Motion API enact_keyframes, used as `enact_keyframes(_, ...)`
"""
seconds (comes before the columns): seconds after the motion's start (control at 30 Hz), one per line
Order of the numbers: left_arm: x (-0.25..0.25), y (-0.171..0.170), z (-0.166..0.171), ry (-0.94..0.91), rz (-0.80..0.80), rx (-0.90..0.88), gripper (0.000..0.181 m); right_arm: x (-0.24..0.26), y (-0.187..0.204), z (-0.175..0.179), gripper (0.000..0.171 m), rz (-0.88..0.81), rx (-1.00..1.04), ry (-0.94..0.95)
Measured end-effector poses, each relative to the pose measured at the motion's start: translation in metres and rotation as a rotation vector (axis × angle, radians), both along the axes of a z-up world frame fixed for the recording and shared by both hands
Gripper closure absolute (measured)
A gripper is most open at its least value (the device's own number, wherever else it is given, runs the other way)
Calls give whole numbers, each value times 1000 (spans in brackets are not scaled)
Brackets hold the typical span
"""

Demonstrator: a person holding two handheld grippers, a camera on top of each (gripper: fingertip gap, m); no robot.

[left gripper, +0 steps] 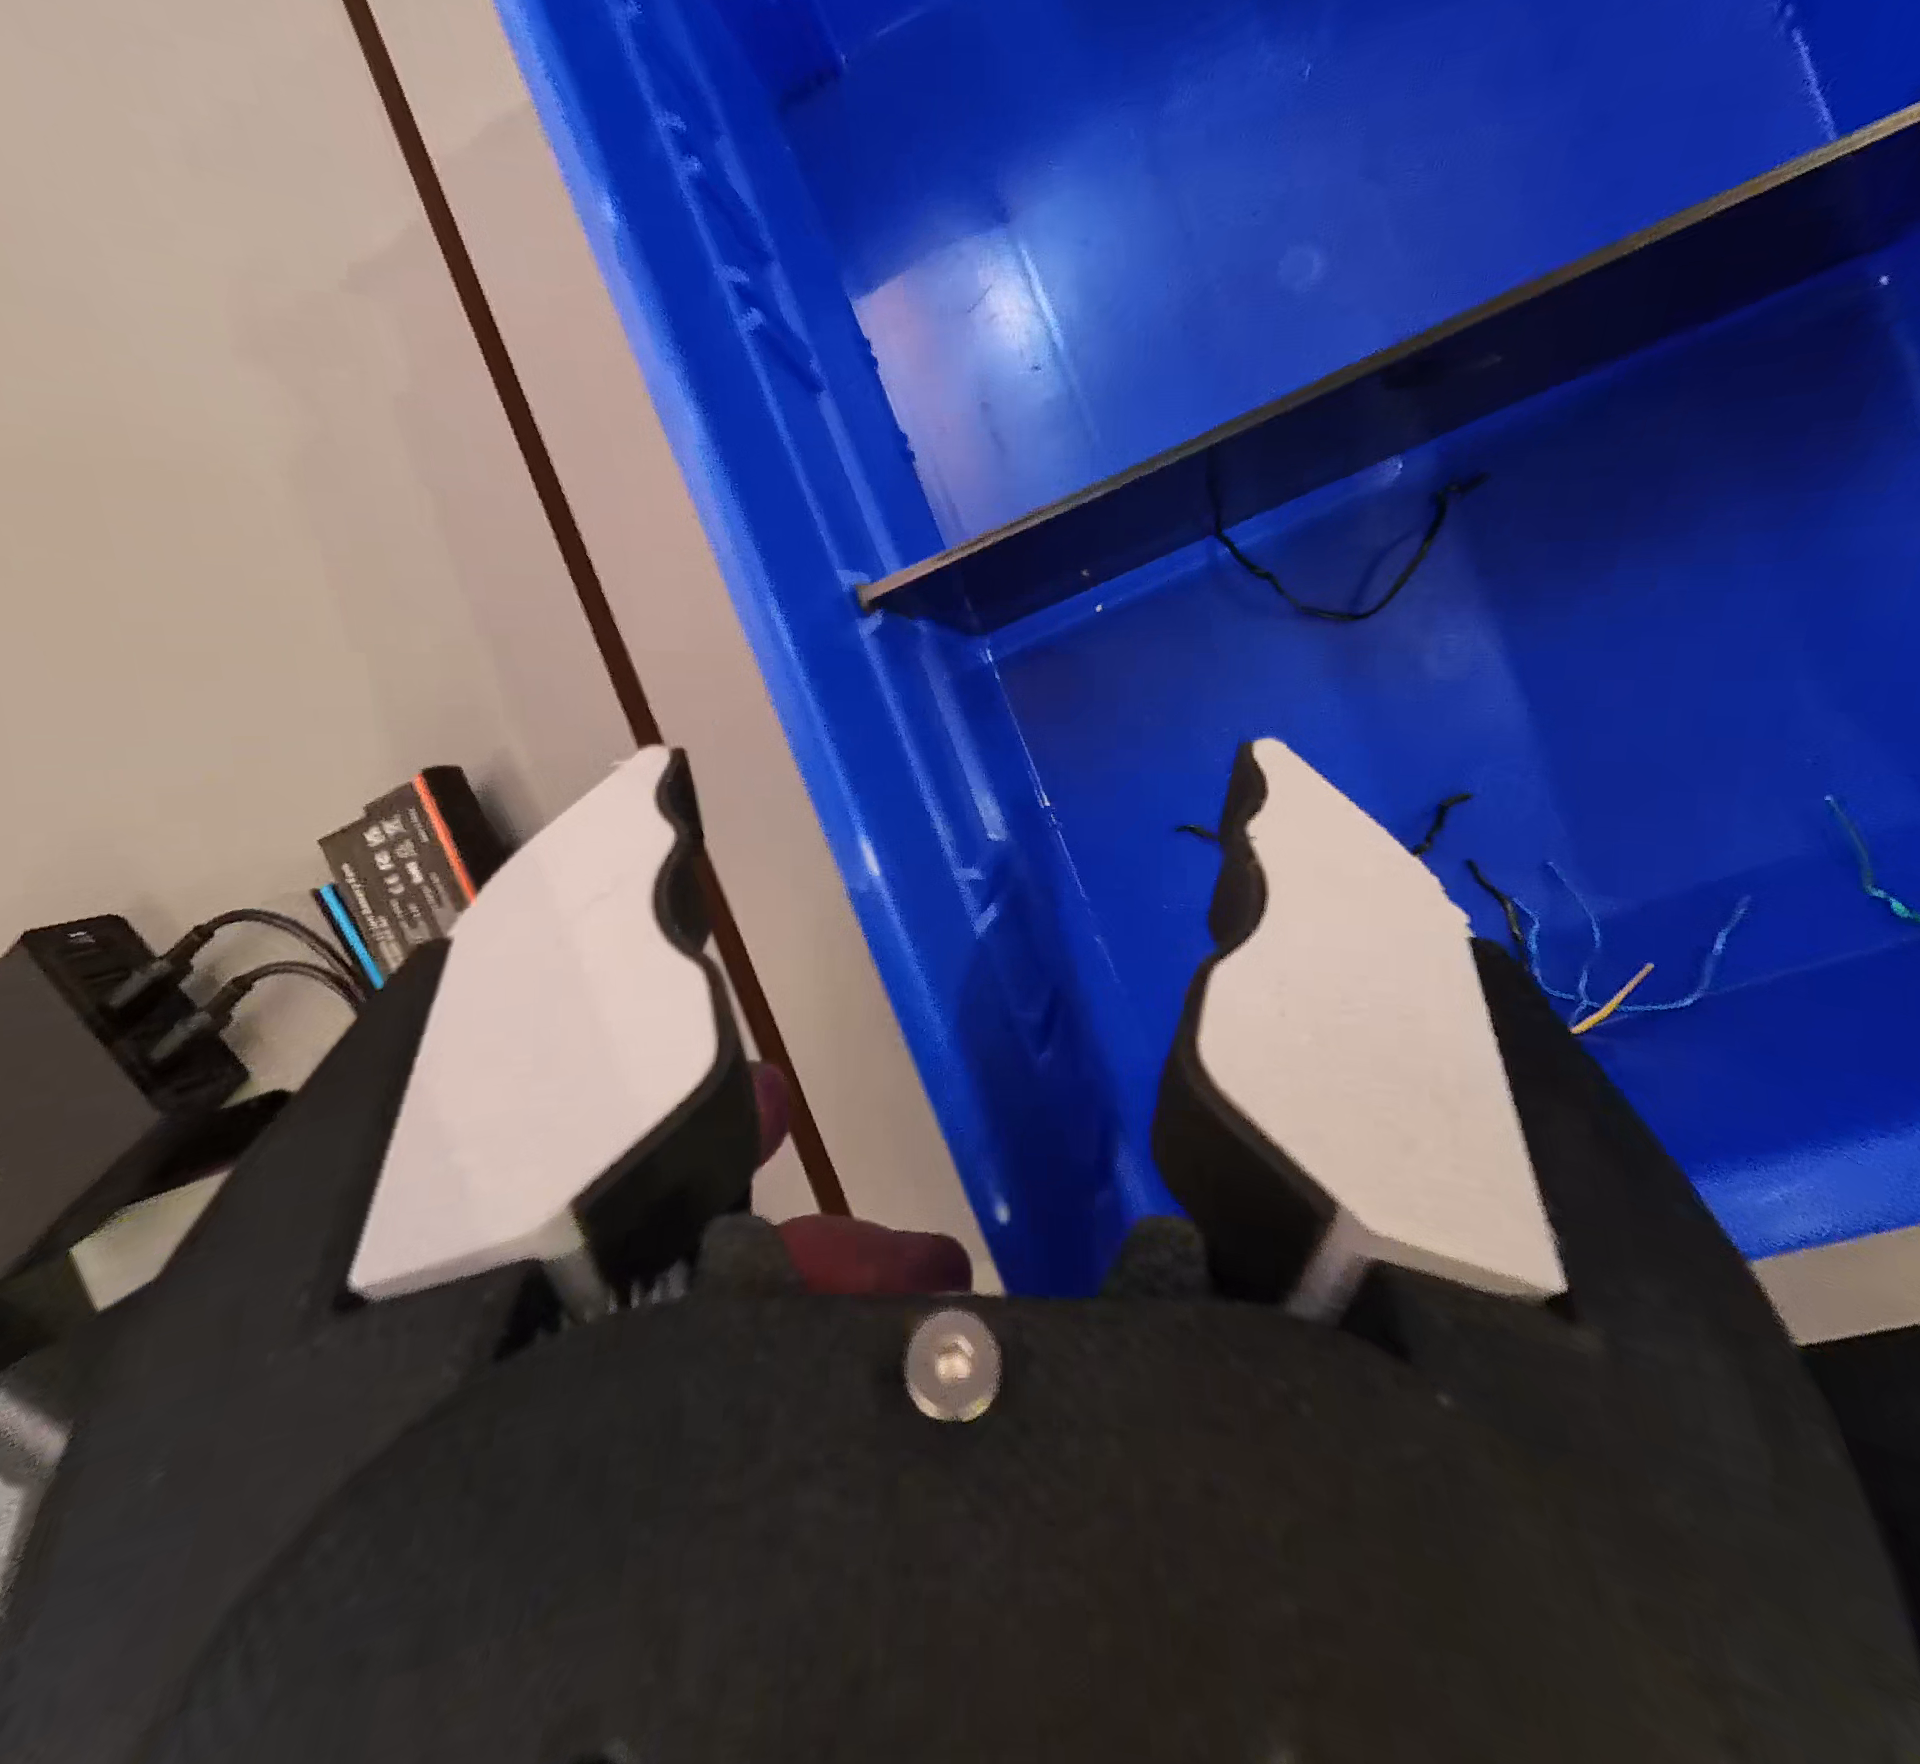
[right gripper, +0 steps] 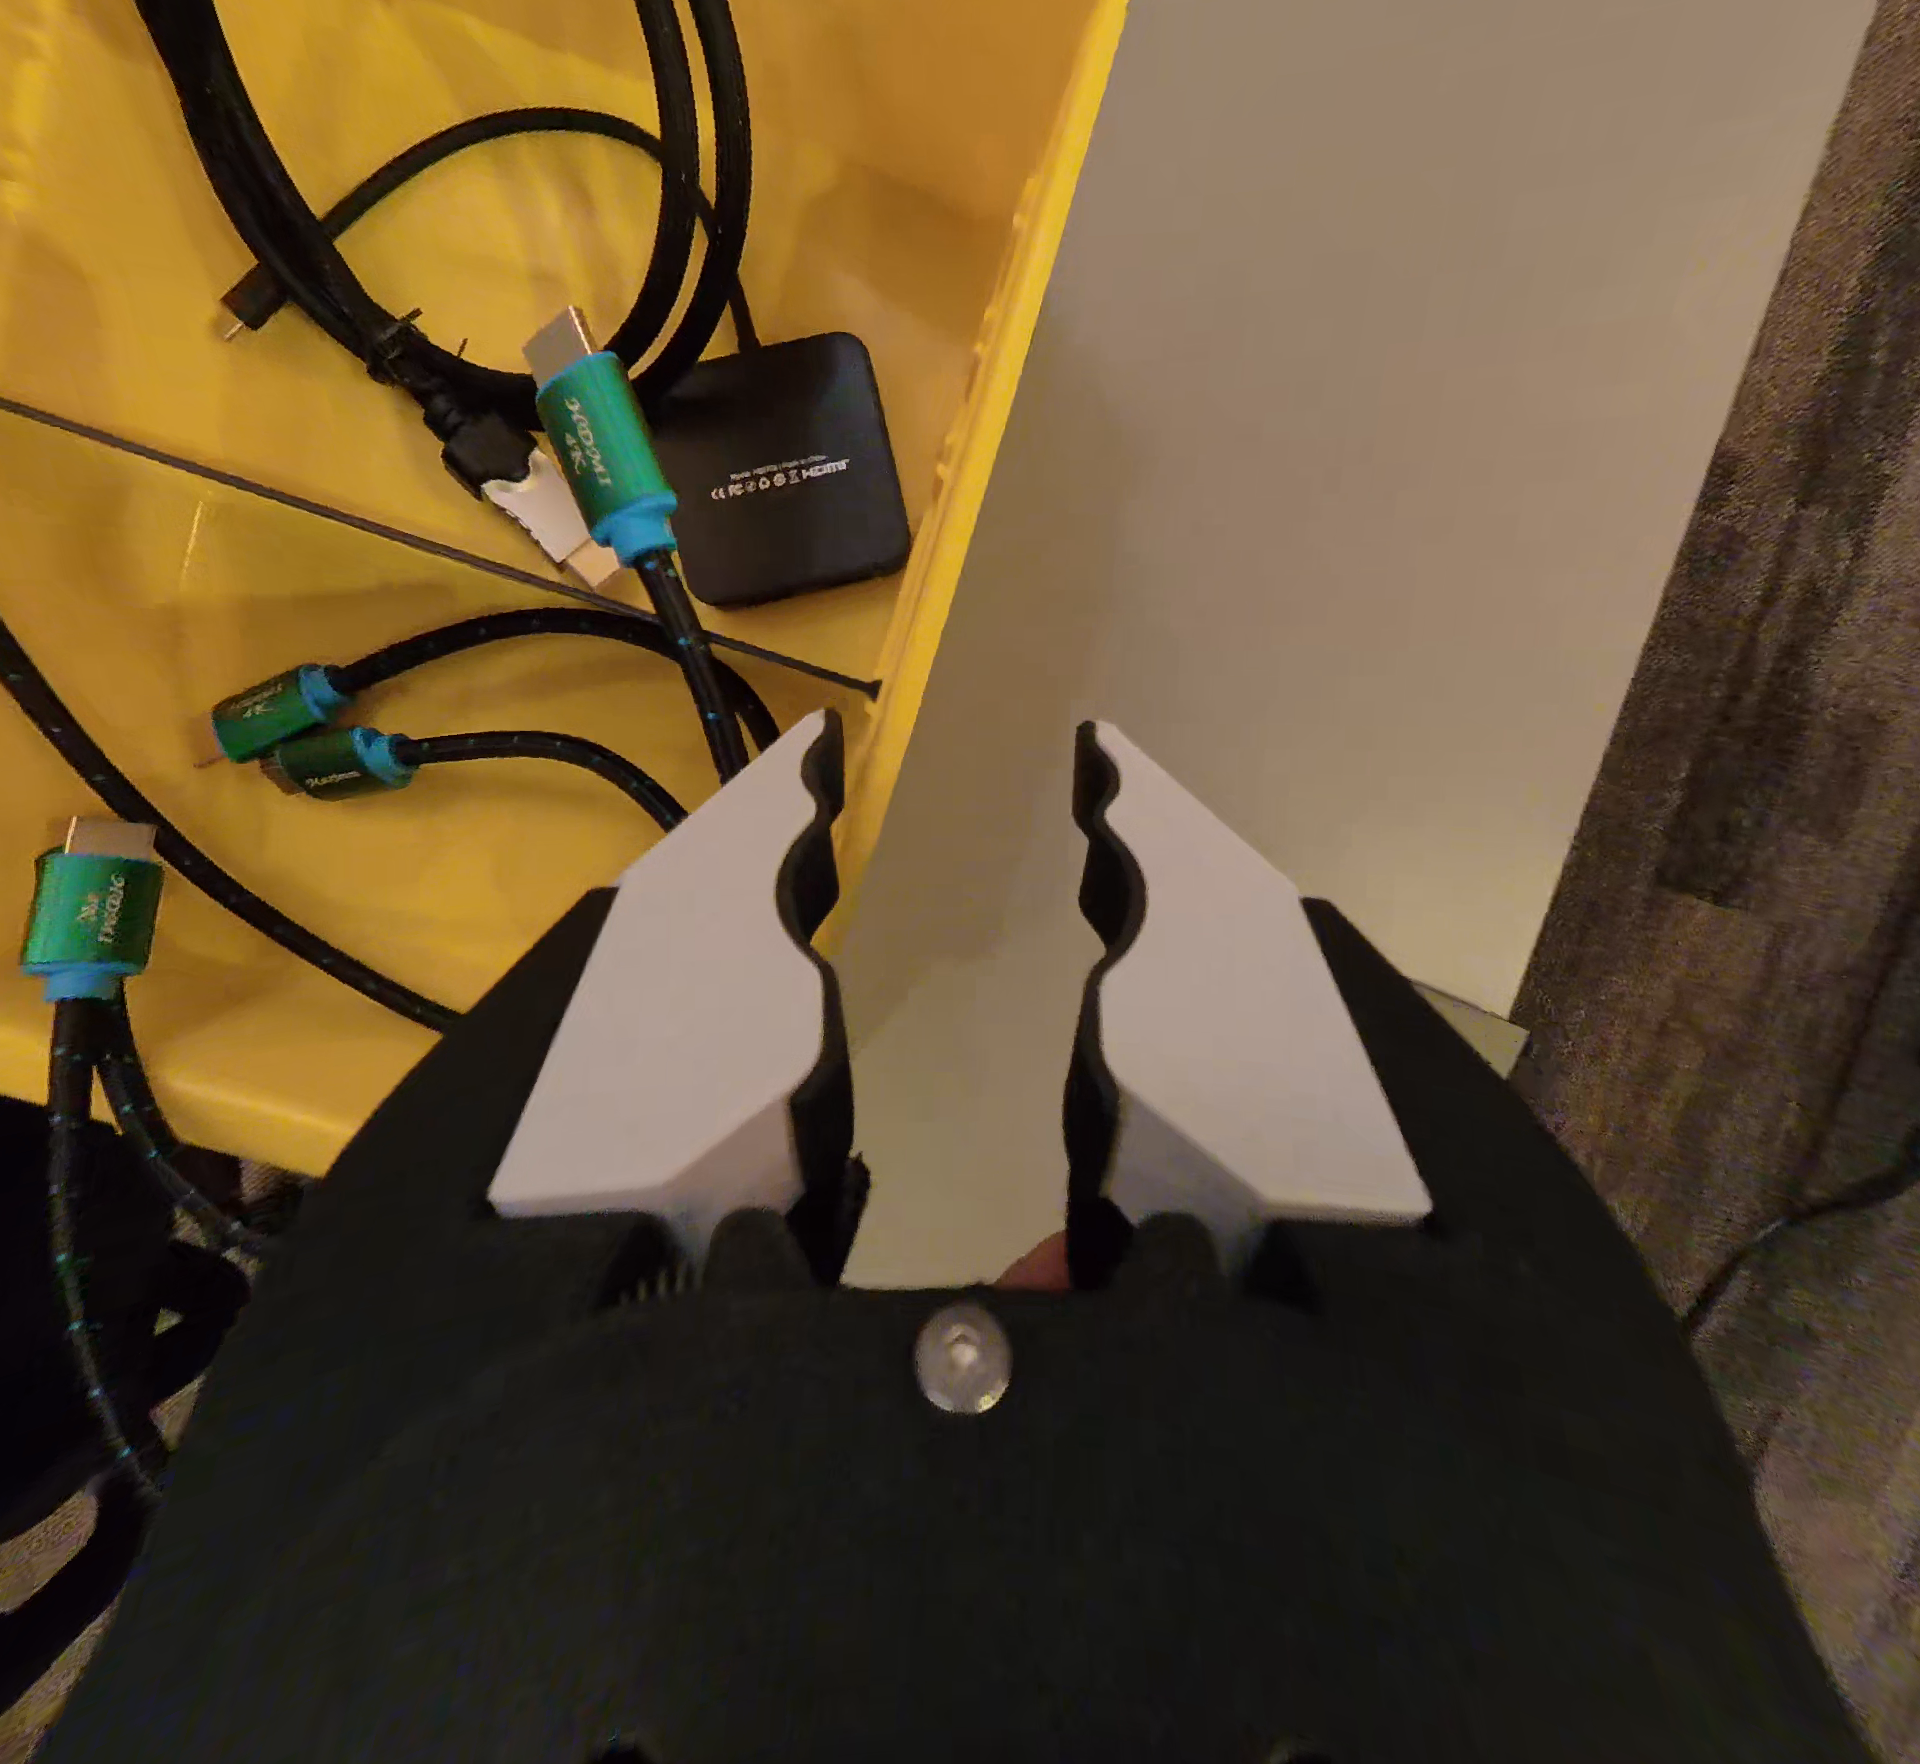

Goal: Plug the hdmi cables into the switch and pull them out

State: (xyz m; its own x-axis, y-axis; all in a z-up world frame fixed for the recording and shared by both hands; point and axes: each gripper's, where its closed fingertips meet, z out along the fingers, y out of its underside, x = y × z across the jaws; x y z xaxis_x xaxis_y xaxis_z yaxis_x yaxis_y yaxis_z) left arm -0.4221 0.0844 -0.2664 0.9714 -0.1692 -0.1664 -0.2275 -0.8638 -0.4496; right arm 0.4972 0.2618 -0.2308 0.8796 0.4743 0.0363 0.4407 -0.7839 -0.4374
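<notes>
In the right wrist view a black square HDMI switch [right gripper: 784, 467] lies in a yellow bin [right gripper: 935, 156], underside up. Several braided HDMI cables with green and blue plugs lie around it: one plug [right gripper: 603, 457] rests against the switch, two plugs [right gripper: 301, 727] lie lower left, another plug [right gripper: 94, 904] sits at the far left. My right gripper [right gripper: 956, 738] is open and empty, above the bin's right rim and the white table. My left gripper [left gripper: 961, 764] is open and empty, over the left wall of a blue bin [left gripper: 1351, 364].
The blue bin has a dark divider [left gripper: 1351, 426] and loose thread scraps [left gripper: 1600, 976]. At far left stands a black charger block [left gripper: 94, 1018] with plugged cables, beside small dark boxes [left gripper: 405, 862]. A thin black divider [right gripper: 416, 540] crosses the yellow bin. Grey fabric [right gripper: 1766, 675] lies right. The grippers' ends are close to 95 cm from one another. My right tips are roughly 6 cm from the plug [right gripper: 603, 457]. It is some 10 cm from my right tips to the black square HDMI switch [right gripper: 784, 467].
</notes>
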Motion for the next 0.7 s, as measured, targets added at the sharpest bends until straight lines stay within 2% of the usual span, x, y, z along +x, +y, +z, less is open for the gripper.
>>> enact_keyframes(0.07,3,-1,-7,-10,-1,-25,92,-7,-3,-5,134,15,-33,40)
enact_keyframes(0.17,5,2,-8,-33,1,-13,123,-13,-7,-14,142,39,-72,54)
enact_keyframes(0.23,5,4,-8,-58,17,4,137,-17,-9,-21,157,46,-92,69)
enact_keyframes(0.27,4,3,-10,-56,17,-1,140,-17,-8,-24,158,41,-89,64)
enact_keyframes(0.33,3,1,-13,-61,18,-13,138,-18,-6,-27,162,25,-81,65)
enact_keyframes(0.47,10,3,-8,-119,8,13,116,-20,-4,-29,167,15,-69,55)
enact_keyframes(0.63,14,1,-5,-142,-6,17,117,-25,-3,-31,167,16,-71,54)
enact_keyframes(0.7,4,0,-6,-62,1,5,120,-26,-2,-31,167,15,-69,59)
